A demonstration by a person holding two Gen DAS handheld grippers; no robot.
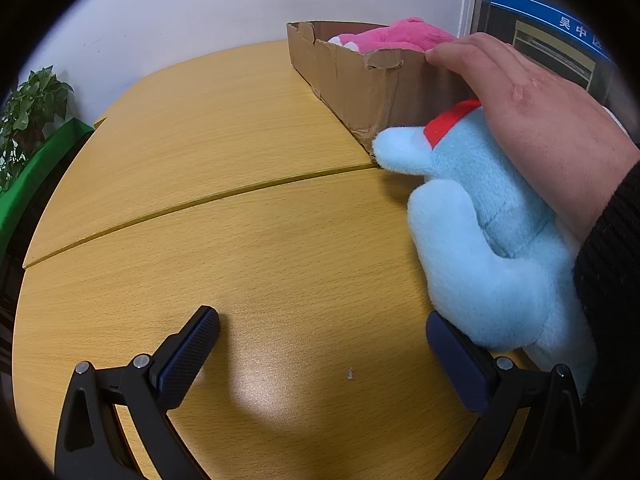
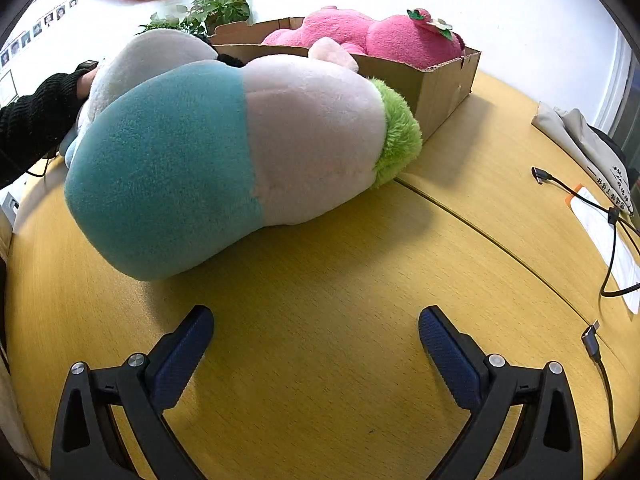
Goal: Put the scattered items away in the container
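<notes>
Left wrist view: left gripper (image 1: 322, 336) gaped wide, empty; blue plush toy (image 1: 492, 240) lay right, touching one pad, under a bare hand (image 1: 532, 120), near the cardboard box (image 1: 360, 84).
Right wrist view: right gripper (image 2: 316, 336) wide open, empty; teal-and-white plush toy (image 2: 240, 152) lay far left against the box.
Handling: probably soft, light; pinch a narrow end.

The left tool (image 1: 322, 332) and right tool (image 2: 316, 330) both hung low with jaws spread wide, gripping nothing; a bare hand (image 1: 532, 120) lay outstretched.
</notes>
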